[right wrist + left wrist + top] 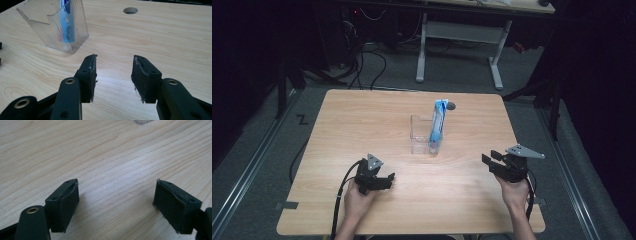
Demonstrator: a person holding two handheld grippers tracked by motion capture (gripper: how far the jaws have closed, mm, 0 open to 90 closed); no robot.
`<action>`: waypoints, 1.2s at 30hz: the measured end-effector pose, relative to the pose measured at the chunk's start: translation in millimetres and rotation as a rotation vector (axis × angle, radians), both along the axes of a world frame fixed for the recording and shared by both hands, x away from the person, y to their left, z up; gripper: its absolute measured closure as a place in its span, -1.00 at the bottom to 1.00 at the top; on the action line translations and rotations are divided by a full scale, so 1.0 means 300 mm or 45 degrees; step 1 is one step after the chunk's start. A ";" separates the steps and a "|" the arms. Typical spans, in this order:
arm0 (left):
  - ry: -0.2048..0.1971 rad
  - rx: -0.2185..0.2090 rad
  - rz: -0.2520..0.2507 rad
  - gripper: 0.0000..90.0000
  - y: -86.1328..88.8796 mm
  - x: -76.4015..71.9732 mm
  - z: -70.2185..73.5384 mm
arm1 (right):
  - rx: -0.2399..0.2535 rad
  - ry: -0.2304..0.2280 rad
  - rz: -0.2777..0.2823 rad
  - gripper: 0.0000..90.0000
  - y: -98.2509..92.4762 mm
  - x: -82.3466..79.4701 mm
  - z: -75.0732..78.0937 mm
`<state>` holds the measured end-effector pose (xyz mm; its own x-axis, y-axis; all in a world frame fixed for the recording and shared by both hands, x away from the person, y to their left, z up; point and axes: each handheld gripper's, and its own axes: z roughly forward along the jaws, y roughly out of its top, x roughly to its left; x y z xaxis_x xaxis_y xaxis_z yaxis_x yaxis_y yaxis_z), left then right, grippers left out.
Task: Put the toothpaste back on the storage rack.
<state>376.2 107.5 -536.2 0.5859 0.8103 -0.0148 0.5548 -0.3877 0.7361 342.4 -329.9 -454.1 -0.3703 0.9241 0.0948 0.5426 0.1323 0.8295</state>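
1. A light wooden table [362, 120] carries a clear plastic container [424, 135] near its middle, a little toward the far side, well apart from all 4 edges.
2. A blue and white tube [438, 125] stands upright and slightly tilted in the container's right part, its top rising well above the rim.
3. The left gripper [384, 181] sits low over the near-left part of the table, held by the person's left hand [357, 197]; its jaws are spread wide with only bare wood between them, as the left gripper view confirms [116, 203].
4. The right gripper [492, 162] is held by the right hand [514, 192] over the near-right part, close to the right edge; its jaws stand apart and grip nothing, seen also in the right gripper view [113, 76].
5. Broad bare wood lies between both grippers and the container, and between the 2 grippers.
6. A round hole [130, 10] pierces the tabletop beyond the container, toward the far edge.
7. The tube's printing shows blue and red marks through the ribbed plastic [66, 25], but no word can be read.
8. In the left gripper view only a corner of the container [142, 121] enters at the top edge, cut off.
9. The room beyond the table is dark; cables [362, 60] and a white desk frame [459, 45] show on the floor.
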 end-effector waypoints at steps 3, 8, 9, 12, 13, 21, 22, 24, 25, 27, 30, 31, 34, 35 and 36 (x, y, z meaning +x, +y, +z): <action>-0.001 0.000 0.000 -0.54 0.000 0.000 0.000 | 0.007 0.010 -0.001 0.21 0.003 0.000 -0.010; -0.001 0.000 0.000 -0.54 0.000 0.000 0.000 | 0.010 0.018 -0.005 0.21 0.002 0.000 -0.023; -0.001 0.000 0.000 -0.54 0.000 0.000 0.000 | 0.015 0.023 -0.008 0.21 0.001 -0.001 -0.026; 0.000 0.001 0.000 -0.54 0.000 0.000 0.000 | 0.014 0.031 -0.016 0.21 -0.002 -0.006 -0.033; 0.000 0.000 0.000 -0.54 0.000 0.000 0.000 | 0.014 0.029 -0.015 0.21 -0.004 -0.006 -0.036; -0.001 0.000 0.001 -0.54 0.000 0.000 0.000 | 0.004 0.042 -0.023 0.19 -0.007 -0.013 -0.059; 0.000 0.000 0.000 -0.54 0.000 0.000 0.000 | 0.004 0.052 -0.027 0.19 -0.006 -0.014 -0.063; 0.000 0.000 0.001 -0.54 0.000 0.000 0.000 | -0.001 0.055 -0.024 0.19 -0.007 -0.012 -0.073; 0.000 0.000 0.000 -0.54 0.000 0.000 0.000 | -0.003 0.057 -0.023 0.18 -0.007 -0.011 -0.077; -0.001 0.000 0.001 -0.54 0.000 0.000 0.000 | -0.007 0.059 -0.023 0.17 -0.006 -0.011 -0.086; 0.000 0.000 0.001 -0.54 0.000 0.000 0.000 | -0.026 0.060 -0.024 0.14 0.000 -0.013 -0.099; 0.000 0.000 0.000 -0.54 0.000 0.000 0.000 | -0.035 0.062 -0.021 0.14 0.003 -0.012 -0.104; 0.000 0.000 0.001 -0.54 0.000 0.000 0.000 | -0.045 0.062 -0.016 0.13 0.009 -0.009 -0.119; 0.000 0.000 0.000 -0.54 0.000 0.000 0.000 | -0.044 0.067 -0.018 0.13 0.013 -0.008 -0.122; -0.001 0.000 0.001 -0.54 0.000 0.000 0.000 | -0.048 0.073 -0.016 0.13 0.016 -0.006 -0.129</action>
<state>376.1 107.5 -536.2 0.5853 0.8107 -0.0145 0.5548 -0.3874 0.7363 340.5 -325.2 -492.7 -0.3533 0.9320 0.0807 0.5908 0.1554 0.7917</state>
